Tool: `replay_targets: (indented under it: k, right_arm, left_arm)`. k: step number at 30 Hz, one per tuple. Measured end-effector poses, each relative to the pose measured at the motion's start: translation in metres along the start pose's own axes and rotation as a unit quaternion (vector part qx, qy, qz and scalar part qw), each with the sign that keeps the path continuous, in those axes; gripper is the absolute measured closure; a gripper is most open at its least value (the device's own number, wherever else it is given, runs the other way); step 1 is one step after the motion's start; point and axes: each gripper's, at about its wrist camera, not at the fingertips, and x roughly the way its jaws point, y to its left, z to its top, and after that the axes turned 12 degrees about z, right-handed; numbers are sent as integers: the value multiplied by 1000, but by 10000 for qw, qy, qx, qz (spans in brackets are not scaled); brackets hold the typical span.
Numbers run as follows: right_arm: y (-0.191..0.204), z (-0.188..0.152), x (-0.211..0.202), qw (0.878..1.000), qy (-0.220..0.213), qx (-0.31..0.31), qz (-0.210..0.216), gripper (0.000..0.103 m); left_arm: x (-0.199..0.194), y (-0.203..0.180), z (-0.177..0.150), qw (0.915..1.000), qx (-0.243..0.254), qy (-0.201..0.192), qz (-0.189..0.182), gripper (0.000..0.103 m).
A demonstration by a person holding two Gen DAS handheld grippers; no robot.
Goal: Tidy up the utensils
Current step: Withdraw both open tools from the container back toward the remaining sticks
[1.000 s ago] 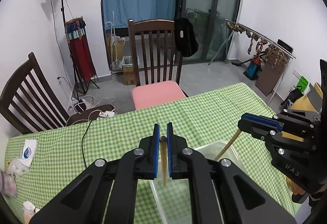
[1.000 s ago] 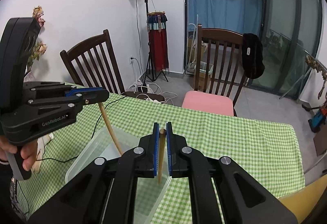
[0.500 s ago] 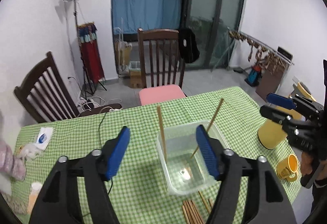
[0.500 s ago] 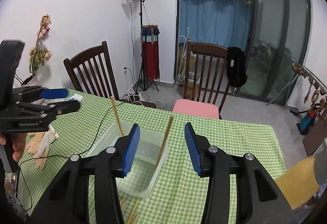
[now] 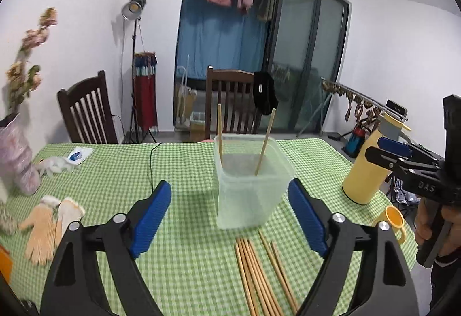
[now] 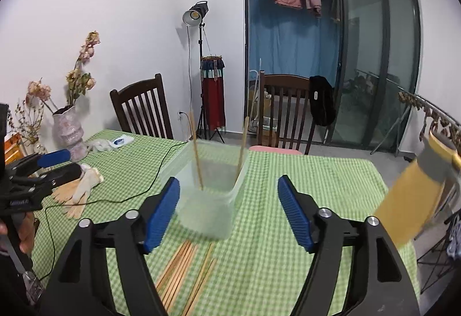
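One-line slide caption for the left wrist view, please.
Left gripper, jaws opening and empty, faces a clear plastic tub holding two upright chopsticks; more chopsticks lie on the checked tablecloth.

Two chopsticks (image 5: 219,134) standing in tub (image 5: 250,200), loose chopsticks (image 5: 259,272) before it, flask (image 5: 366,169) right, gloves (image 5: 52,226) left
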Motion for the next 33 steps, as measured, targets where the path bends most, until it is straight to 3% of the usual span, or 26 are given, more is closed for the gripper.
replay_targets:
  k: [6, 9, 12, 21, 28, 33]
  right_arm:
    - [26, -50, -26, 9997, -189, -54, -165, 24]
    - [33, -78, -36, 9994, -267, 176, -148, 21]
    - [42, -103, -44, 9991, -270, 215, -264, 20]
    - [74, -187, -72, 9918, -532, -108, -1157, 17]
    - [89, -240, -87, 9891, -708, -119, -1287, 16]
    - [101, -261, -94, 9875, -824, -194, -1331, 16]
  left_arm:
    - [-45, 11, -79, 9996, 116, -76, 244, 16]
    - [-57, 20, -111, 9996, -32, 7, 277, 8]
    - [-60, 24, -134, 9993, 8, 50, 374, 8]
    - [-69, 9, -183, 9990, -97, -277, 336, 8]
    - [-85, -9, -230, 9971, -181, -613, 405, 8]
    - [-98, -16, -258, 9958, -189, -745, 506, 8]
